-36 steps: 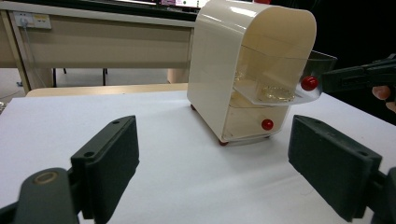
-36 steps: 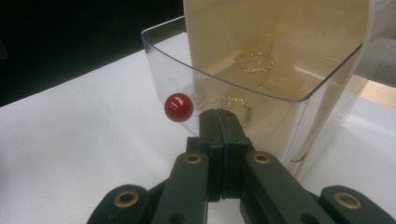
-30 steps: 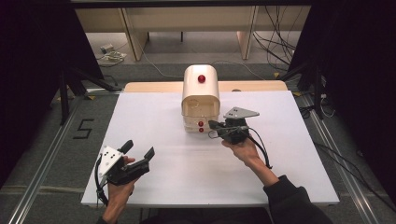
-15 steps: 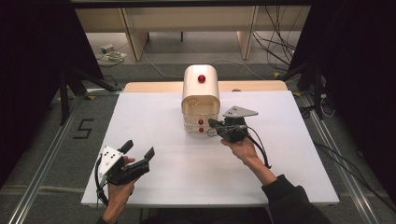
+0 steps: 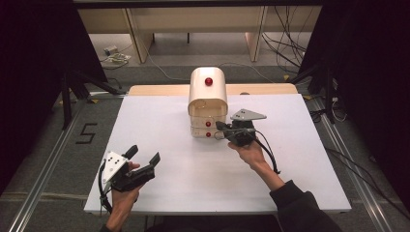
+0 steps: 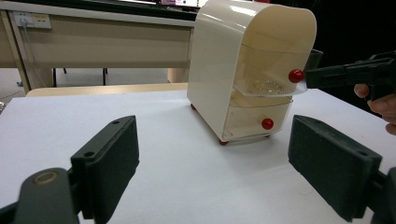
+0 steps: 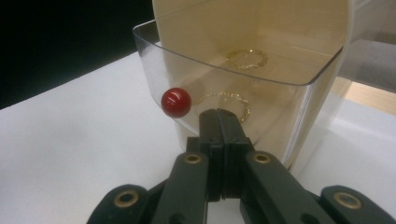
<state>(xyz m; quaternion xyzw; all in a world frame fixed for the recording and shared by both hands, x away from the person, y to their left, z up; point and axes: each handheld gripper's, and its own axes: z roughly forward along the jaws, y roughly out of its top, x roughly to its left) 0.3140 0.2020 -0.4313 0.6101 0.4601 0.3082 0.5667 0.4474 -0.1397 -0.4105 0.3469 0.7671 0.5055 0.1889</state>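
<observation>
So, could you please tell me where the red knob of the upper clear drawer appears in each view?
High view: red knob at centre, on the cabinet front, beside the right hand-held gripper.
Left gripper view: upper right, at that gripper's tips.
Right gripper view: left of centre, above the shut jaws.
Shared landmark: the cream cabinet.

right gripper (image 5: pixel 223 129), slight shift, drawer (image 5: pixel 209 122)

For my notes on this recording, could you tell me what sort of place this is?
Probably a lab data-collection station: a white table bearing a cream drawer cabinet, black curtains on both sides, loose cables on the floor, and hand-held grippers.
</observation>
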